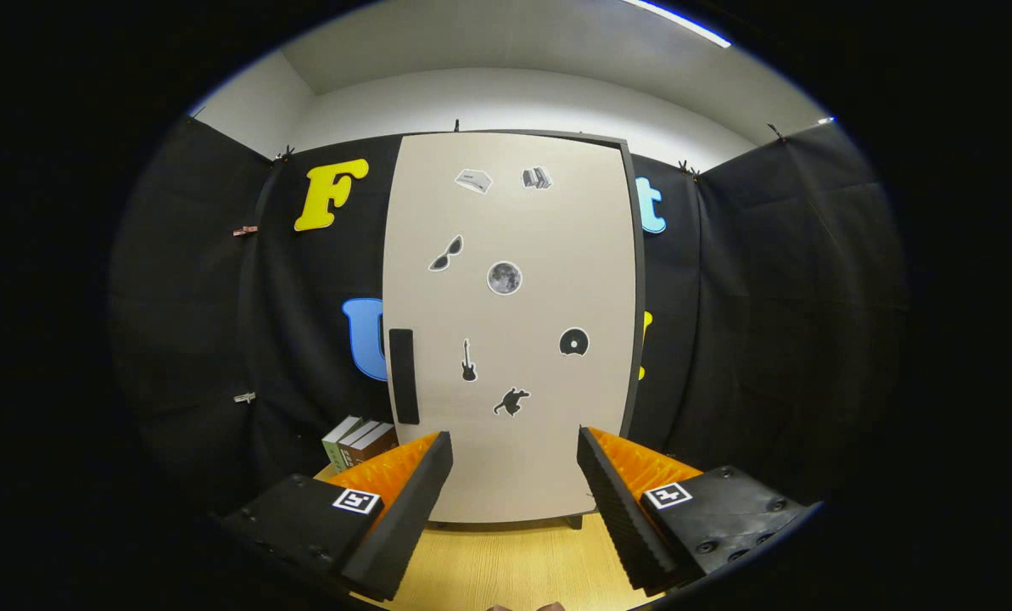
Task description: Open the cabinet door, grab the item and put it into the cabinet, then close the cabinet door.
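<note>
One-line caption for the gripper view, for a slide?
Open gripper faces the closed cabinet door, handle ahead of the fingers, books beside the cabinet.

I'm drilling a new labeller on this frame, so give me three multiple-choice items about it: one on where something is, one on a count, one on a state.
1. Where do the books stand?
A. on top of the cabinet
B. on the table, beside the cabinet on its handle side
C. between the gripper's fingers

2. How many stickers are on the cabinet door?
A. seven
B. three
C. twelve

3. What state is the door in?
A. shut
C. taken off
B. swung wide open

Answers:
1 B: they stand on the wooden table, next to the cabinet, below the black handle.
2 A: seven stickers can be counted across the door.
3 A: the door lies flat in its frame, while the gripper is open, holding nothing, just short of it.
</note>
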`<state>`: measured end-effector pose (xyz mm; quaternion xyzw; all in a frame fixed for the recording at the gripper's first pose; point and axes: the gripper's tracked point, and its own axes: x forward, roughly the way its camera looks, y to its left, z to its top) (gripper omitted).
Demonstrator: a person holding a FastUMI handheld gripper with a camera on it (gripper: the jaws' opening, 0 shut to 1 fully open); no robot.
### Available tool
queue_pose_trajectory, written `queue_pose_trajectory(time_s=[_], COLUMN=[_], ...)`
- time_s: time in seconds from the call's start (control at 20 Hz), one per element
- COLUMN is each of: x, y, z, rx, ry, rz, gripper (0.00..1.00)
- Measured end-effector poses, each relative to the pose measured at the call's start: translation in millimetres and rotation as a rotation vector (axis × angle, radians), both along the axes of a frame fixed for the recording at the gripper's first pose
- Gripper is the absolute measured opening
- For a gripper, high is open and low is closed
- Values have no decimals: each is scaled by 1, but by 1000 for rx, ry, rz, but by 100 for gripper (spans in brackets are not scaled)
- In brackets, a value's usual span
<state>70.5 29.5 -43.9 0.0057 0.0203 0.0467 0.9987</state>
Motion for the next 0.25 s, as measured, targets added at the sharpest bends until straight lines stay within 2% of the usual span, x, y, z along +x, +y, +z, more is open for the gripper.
queue_pose_trajectory(time_s=[0.25], x=[0], y=[0], z=[0], rx=[2], ry=[5], rz=[4], gripper=[97])
